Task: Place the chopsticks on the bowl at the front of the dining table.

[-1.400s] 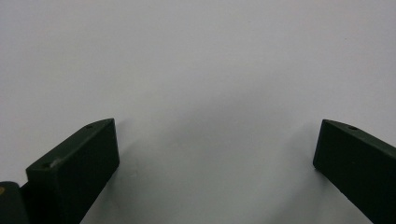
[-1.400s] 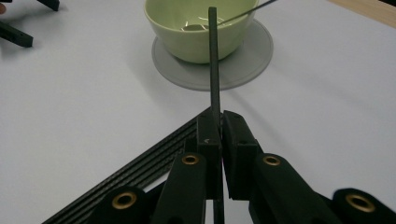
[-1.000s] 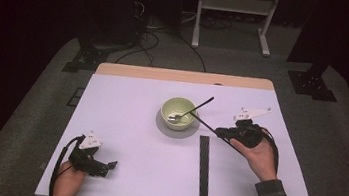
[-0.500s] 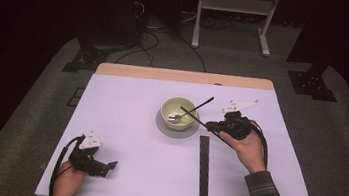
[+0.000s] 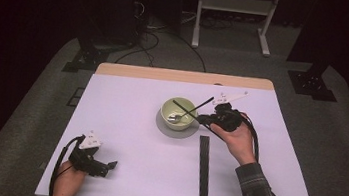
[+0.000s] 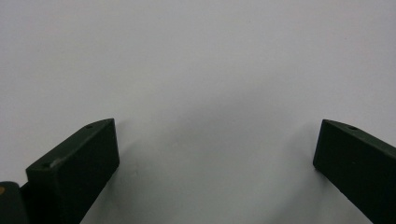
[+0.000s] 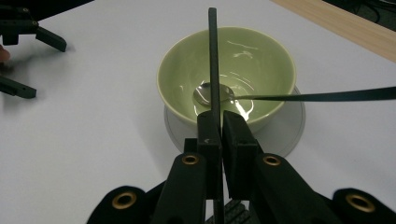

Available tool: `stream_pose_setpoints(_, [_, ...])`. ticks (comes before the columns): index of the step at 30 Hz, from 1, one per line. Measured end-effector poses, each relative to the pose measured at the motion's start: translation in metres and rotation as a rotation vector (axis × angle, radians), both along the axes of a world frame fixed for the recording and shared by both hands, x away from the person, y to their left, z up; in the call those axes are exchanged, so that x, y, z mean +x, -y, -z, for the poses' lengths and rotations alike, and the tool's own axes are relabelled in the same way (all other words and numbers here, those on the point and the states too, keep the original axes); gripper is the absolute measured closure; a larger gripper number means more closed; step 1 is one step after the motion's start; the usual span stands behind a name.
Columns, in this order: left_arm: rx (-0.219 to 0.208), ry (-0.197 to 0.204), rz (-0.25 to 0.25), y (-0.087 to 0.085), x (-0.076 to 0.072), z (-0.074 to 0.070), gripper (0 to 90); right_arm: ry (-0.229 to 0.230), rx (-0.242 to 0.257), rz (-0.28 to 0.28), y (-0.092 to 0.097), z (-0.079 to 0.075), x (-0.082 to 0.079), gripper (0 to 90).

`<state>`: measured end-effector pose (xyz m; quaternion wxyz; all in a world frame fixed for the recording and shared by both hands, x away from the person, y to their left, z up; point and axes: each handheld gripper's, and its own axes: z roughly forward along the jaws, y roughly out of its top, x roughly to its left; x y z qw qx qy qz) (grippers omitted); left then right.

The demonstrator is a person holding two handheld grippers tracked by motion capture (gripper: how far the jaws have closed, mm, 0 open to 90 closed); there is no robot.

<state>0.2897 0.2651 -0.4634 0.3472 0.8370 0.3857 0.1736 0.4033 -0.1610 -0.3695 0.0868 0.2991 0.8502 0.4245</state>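
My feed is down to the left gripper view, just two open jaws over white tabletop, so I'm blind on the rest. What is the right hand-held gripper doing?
Observer: The right hand-held gripper is shut on a thin black stick that points out across a green bowl.
Operator: Anything in the bowl?
Observer: A spoon, its dark handle leaning out over the rim; the bowl sits on a grey saucer.
Operator: Anything else on the table?
Observer: A long black strip lies flat, nearer the person than the bowl.
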Motion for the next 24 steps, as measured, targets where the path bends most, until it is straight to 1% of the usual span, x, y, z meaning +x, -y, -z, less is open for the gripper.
stream_pose_setpoints(5, [0.000, 0.001, 0.000, 0.000, 0.000, 0.000, 0.0, -0.002, -0.016, -0.005, -0.011, 0.002, 0.006, 85.7])
stream_pose_setpoints(6, [0.000, 0.000, 0.000, 0.000, 0.000, 0.000, 0.0, -0.003, -0.016, -0.005, -0.016, 0.002, 0.008, 85.7])
stream_pose_setpoints(12, [0.000, 0.000, 0.000, 0.000, 0.000, 0.000, 0.0, -0.016, -0.014, 0.003, -0.025, 0.004, 0.013, 85.7])
stream_pose_setpoints(19, [0.000, 0.001, 0.001, 0.000, 0.000, 0.000, 0.0, -0.017, -0.018, 0.001, -0.038, 0.004, 0.020, 85.7])
stream_pose_setpoints(23, [-0.002, -0.001, 0.000, 0.000, 0.000, 0.000, 0.0, -0.016, -0.031, 0.004, -0.048, 0.004, 0.025, 85.7])
stream_pose_setpoints(24, [-0.002, -0.001, 0.000, 0.000, 0.000, 0.000, 0.0, -0.016, -0.031, 0.004, -0.048, 0.004, 0.025, 85.7])
